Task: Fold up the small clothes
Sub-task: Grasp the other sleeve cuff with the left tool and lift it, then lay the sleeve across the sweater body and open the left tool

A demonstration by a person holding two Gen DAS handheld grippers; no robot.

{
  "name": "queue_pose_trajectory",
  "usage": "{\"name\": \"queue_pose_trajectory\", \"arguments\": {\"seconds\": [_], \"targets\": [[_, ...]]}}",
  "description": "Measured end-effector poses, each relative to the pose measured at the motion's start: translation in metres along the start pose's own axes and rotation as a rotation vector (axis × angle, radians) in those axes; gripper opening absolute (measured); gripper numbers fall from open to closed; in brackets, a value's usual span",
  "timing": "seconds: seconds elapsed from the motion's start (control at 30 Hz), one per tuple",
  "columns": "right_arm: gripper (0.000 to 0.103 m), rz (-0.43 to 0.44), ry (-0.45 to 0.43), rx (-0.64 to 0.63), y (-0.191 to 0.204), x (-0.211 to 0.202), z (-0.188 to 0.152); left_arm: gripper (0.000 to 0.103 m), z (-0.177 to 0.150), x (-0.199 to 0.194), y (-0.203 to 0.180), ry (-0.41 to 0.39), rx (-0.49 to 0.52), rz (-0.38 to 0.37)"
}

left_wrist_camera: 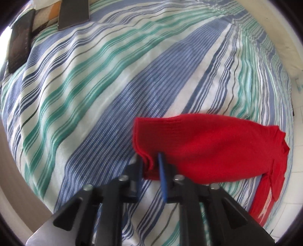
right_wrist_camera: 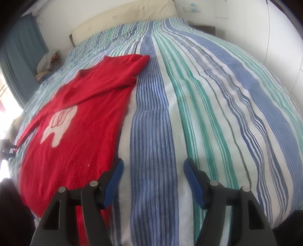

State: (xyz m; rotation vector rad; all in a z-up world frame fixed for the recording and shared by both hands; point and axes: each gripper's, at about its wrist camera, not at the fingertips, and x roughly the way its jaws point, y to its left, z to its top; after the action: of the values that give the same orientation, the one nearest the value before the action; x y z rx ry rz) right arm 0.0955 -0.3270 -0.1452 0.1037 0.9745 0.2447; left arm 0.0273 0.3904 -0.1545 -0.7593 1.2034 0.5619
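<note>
A red knitted sweater point(right_wrist_camera: 75, 132) with a white tooth-shaped motif point(right_wrist_camera: 58, 124) lies flat on the striped bedspread point(right_wrist_camera: 189, 113), left of centre in the right wrist view. One sleeve is folded across its chest toward the top. In the left wrist view, the other red sleeve point(left_wrist_camera: 208, 143) stretches to the right. My left gripper point(left_wrist_camera: 151, 162) is shut on the cuff end, and red knit fills the gap between its pads. My right gripper point(right_wrist_camera: 153, 162) hangs open over bare bedspread just right of the sweater's edge, with nothing between its fingers.
Two dark flat devices point(left_wrist_camera: 73, 15) point(left_wrist_camera: 19, 47) lie near the bed's far corner in the left wrist view. A cream headboard point(right_wrist_camera: 123, 19), a small pile of cloth point(right_wrist_camera: 47, 62), a blue curtain point(right_wrist_camera: 19, 56) and a dark nightstand point(right_wrist_camera: 204, 28) border the bed.
</note>
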Motion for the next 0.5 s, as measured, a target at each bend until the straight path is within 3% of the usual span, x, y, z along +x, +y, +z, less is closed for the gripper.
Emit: {"name": "queue_pose_trajectory", "arguments": {"seconds": [0.07, 0.13, 0.3, 0.4, 0.5], "targets": [[0.065, 0.004, -0.001, 0.006, 0.000, 0.000, 0.000, 0.002, 0.000, -0.018, -0.014, -0.056, 0.015, -0.002], [0.065, 0.009, -0.003, 0.013, -0.001, -0.001, 0.001, 0.002, 0.004, -0.047, -0.051, -0.135, 0.116, 0.002], [0.065, 0.030, -0.002, 0.033, -0.004, 0.000, 0.001, 0.002, 0.007, -0.125, -0.191, -0.288, 0.426, -0.108], [0.065, 0.042, -0.004, 0.051, -0.006, 0.001, 0.002, 0.002, -0.017, -0.155, -0.288, -0.353, 0.650, -0.167], [0.065, 0.054, -0.005, 0.065, -0.008, 0.000, 0.002, 0.002, -0.057, -0.165, -0.365, -0.362, 0.839, -0.233]]}}
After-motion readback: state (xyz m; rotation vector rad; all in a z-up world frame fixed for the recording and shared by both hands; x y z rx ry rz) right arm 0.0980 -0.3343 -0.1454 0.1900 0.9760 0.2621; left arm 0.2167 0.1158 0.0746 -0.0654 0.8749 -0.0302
